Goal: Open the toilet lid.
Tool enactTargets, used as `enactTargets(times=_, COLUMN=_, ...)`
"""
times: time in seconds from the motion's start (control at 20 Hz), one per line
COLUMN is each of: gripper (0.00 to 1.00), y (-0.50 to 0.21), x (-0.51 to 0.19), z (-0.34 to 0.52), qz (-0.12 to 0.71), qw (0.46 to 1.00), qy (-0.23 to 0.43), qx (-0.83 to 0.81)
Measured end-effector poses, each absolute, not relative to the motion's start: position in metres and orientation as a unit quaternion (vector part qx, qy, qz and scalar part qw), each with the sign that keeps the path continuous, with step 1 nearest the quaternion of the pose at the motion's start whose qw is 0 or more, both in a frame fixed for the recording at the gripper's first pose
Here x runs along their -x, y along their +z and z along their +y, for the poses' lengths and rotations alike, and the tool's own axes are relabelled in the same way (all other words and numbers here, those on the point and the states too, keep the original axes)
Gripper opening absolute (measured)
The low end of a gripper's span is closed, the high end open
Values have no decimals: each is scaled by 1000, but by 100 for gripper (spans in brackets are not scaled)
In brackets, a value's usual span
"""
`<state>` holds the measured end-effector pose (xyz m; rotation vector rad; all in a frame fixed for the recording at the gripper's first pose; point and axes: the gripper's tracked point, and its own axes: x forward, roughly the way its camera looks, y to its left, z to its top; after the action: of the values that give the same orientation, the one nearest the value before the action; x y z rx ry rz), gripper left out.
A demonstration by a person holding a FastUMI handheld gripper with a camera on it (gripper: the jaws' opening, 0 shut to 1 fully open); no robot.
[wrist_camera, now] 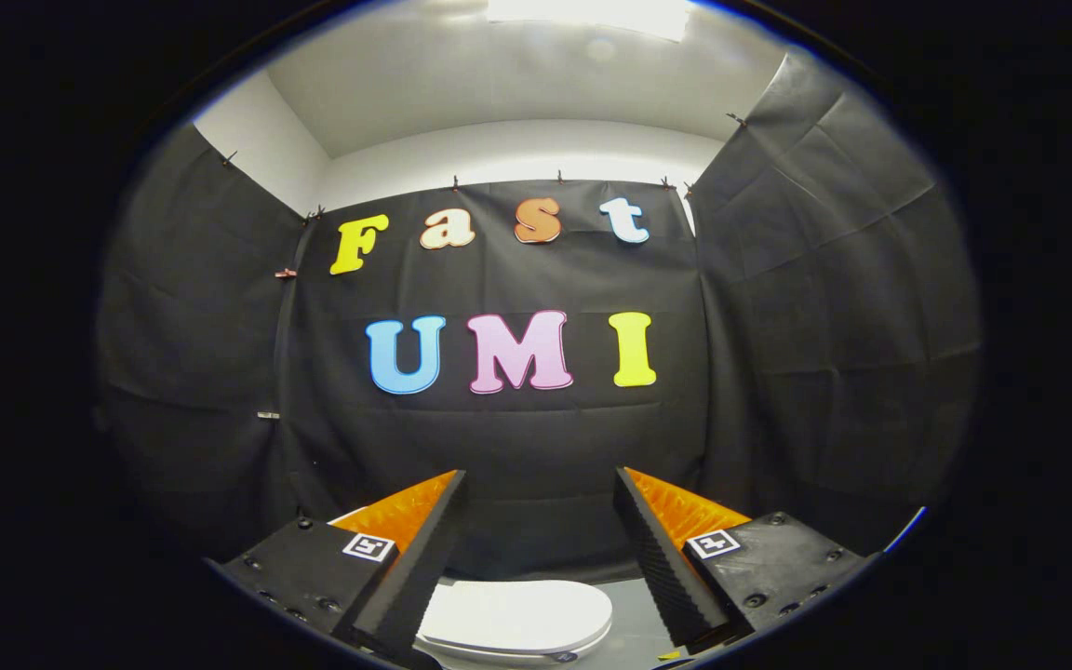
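Note:
A white toilet with its lid (513, 614) lying flat and closed sits low down, seen in the gap between my two fingers and well below them. My gripper (541, 479) is held high above it, aimed at the booth's back wall, and stands open with nothing between its orange-and-black fingers (424, 549). The lid's rounded front edge faces toward the right finger (657, 549). Part of the toilet is hidden behind the left finger.
Black cloth walls (824, 326) close the booth on three sides, with a white wall and ceiling light (592, 14) above. Grey floor (634, 619) shows beside the toilet, under the right finger.

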<state>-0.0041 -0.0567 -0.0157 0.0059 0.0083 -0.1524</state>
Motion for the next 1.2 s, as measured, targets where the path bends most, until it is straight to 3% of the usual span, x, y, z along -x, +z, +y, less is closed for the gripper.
enactTargets(times=0.5, gripper=99, y=-93, x=-3, z=-142, qz=36, qw=986, qy=-133, qx=-92)
enactTargets(times=1.2, gripper=98, y=-316, x=-17, z=-213, qz=181, qw=929, qy=-197, qx=-255)
